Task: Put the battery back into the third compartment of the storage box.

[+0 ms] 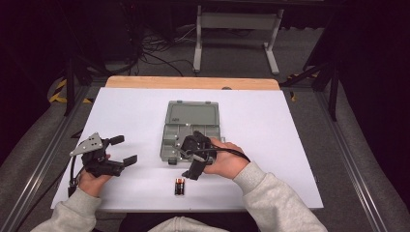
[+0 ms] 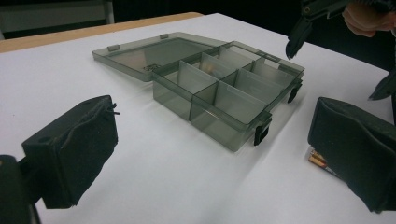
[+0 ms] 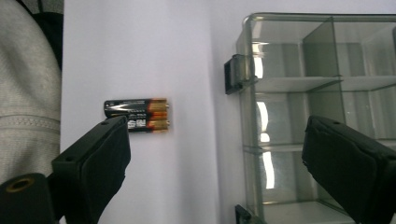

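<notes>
A smoky clear compartment box lies in the middle of the white table, its lid folded open toward the far side. Two batteries lie side by side just in front of it. My right gripper hovers open over the box's near edge, pointing down. In the right gripper view its jaws stand wide, with the batteries by the left jaw and the box under the right one. My left gripper rests open to the left, aimed at the box, nothing between its jaws.
White sheet covers the table, with a wooden strip at the far edge. A white stand and cables sit on the floor beyond. A grey sleeve is close to the batteries on the near side.
</notes>
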`<state>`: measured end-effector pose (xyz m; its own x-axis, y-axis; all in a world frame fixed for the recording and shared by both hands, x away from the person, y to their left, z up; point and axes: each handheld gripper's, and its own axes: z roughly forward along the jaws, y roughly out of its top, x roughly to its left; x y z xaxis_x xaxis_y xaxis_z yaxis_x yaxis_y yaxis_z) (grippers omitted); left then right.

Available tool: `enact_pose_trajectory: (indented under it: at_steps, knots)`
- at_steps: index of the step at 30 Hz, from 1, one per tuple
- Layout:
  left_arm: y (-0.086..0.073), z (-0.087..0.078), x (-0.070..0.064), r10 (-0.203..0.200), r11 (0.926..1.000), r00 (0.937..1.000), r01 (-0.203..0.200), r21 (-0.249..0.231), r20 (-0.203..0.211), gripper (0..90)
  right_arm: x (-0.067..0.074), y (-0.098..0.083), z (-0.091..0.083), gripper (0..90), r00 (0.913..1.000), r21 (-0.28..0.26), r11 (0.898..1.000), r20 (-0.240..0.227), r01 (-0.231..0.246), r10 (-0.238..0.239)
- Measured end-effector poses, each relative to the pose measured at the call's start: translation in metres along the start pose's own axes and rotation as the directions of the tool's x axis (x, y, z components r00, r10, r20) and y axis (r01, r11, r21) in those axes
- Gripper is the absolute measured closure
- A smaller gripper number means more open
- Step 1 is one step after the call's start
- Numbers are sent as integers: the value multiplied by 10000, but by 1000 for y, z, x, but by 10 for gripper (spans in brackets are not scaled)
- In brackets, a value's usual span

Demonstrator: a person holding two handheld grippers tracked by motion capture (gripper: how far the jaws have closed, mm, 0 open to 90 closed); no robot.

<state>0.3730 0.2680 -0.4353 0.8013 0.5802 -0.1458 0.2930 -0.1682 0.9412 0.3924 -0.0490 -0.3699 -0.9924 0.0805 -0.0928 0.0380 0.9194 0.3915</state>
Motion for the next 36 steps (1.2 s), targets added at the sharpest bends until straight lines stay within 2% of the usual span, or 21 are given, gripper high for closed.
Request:
enact_pose_trajectory:
  at_steps: [12,17,30,36]
  knots:
    - [0,0,0,3,10000,10000,-3,4,0,20,15,-1,12,85,9998,83,10000,-200,-31,32]
    - [0,0,0,-1,10000,10000,1,-1,0,20,18,-4,25,87,9987,234,9997,-499,-86,98]
    - [0,0,0,-1,10000,10000,1,6,1,20,29,-5,43,87,9953,590,9982,-955,-117,173]
    - [0,0,0,13,10000,10000,-13,13,-1,20,35,-5,52,87,9929,734,9973,-1191,12,75]
